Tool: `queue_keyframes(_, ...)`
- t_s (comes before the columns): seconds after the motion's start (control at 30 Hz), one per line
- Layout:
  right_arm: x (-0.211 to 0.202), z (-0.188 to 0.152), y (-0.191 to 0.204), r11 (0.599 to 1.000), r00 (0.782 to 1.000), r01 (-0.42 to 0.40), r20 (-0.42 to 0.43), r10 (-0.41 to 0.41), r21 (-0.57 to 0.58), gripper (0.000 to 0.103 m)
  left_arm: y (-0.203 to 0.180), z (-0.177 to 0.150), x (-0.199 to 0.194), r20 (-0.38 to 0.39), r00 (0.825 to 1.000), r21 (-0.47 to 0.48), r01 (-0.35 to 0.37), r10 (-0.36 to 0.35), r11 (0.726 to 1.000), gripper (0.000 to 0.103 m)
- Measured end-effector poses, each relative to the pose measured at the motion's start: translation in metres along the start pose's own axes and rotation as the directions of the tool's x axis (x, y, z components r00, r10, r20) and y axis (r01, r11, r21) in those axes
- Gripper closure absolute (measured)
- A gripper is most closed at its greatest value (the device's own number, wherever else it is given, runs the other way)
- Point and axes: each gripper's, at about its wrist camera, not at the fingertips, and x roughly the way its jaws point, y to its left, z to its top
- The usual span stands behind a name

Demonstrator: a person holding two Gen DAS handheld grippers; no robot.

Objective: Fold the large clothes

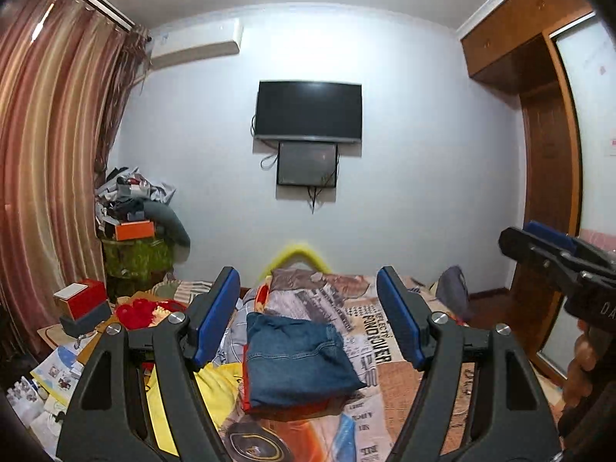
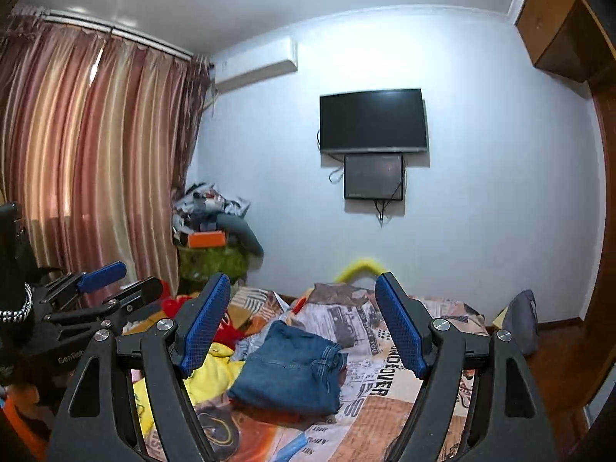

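Note:
Folded blue jeans lie on the bed, on top of an orange-red garment. They also show in the right wrist view. A yellow garment lies crumpled to their left, also in the right wrist view. My left gripper is open and empty, raised above the jeans. My right gripper is open and empty, also raised above the bed. Each gripper shows at the edge of the other's view: the right one and the left one.
The bed has a newspaper-print cover. Red clothes and boxes lie at the left. A cluttered pile stands by the striped curtain. A TV hangs on the far wall. A wooden wardrobe is at the right.

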Motion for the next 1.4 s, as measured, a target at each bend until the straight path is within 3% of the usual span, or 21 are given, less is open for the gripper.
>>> queue_keyframes(0.2, -0.002, -0.008, 0.009, 1.000, 1.000, 0.018, 0.001, -0.018, 0.000, 0.028, -0.005, -0.007, -0.031, 0.029, 0.999, 0.002, -0.037, 0.037, 0.999, 0.030)
queue_keyframes(0.33, 0.002, -0.011, 0.007, 0.999, 0.999, 0.037, -0.029, -0.037, 0.019, 0.028, -0.005, -0.011, -0.035, 0.020, 0.996, 0.013, -0.082, 0.082, 0.997, 0.017)
queue_keyframes(0.53, 0.014, -0.014, 0.006, 0.997, 0.994, 0.075, -0.080, -0.072, 0.029, 0.013, -0.001, -0.016, -0.036, 0.019, 0.995, 0.002, -0.097, 0.096, 0.995, 0.009)
queue_keyframes(0.67, 0.017, -0.016, 0.004, 0.996, 0.993, 0.086, -0.086, -0.083, 0.033, 0.005, 0.001, -0.017, -0.036, 0.015, 0.995, -0.009, -0.096, 0.097, 0.995, 0.009)
queue_keyframes(1.4, 0.006, -0.024, 0.004, 0.997, 0.994, 0.068, -0.091, -0.065, 0.031, 0.004, 0.000, -0.019, -0.034, 0.009, 0.997, -0.004, -0.078, 0.078, 0.997, 0.008)
